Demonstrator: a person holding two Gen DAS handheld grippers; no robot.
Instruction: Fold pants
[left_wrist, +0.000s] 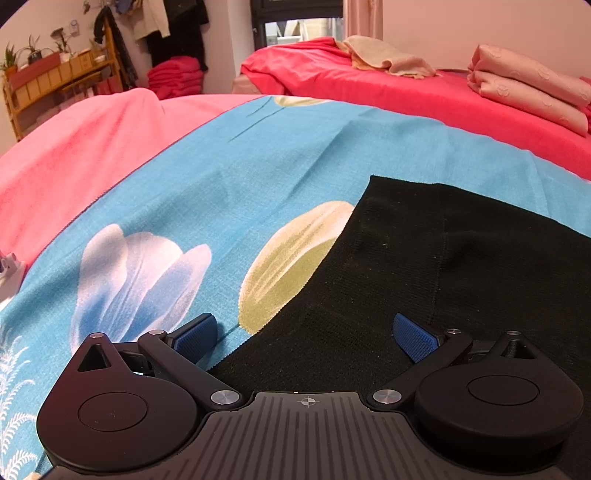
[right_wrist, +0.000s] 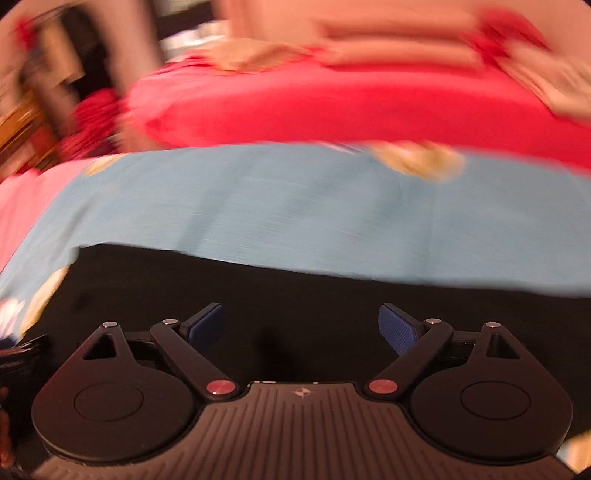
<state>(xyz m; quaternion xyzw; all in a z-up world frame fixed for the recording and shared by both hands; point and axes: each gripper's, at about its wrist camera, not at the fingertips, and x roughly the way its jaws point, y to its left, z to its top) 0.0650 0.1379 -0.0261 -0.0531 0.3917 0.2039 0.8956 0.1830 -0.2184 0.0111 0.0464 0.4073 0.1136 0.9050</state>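
No words, numbers or brand names can be read in either view. The only sign is a small crosshair mark on the ribbed housing of the left gripper (left_wrist: 307, 334) and of the right gripper (right_wrist: 301, 328).

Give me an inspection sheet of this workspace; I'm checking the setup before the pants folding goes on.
Surface: blue floral sheet spread over a pink cover.
Job's things: black pants lying flat on the sheet, one square corner showing.
Clutter: small white object at the sheet's left edge, unclear what.
Grippers: left gripper open over the pants' edge, holding nothing; right gripper open above the pants, holding nothing, its view motion-blurred.
Cables: nothing seen.
Surroundings: red-covered bed with beige cloth and folded pink bedding; wooden plant shelf; hanging clothes.
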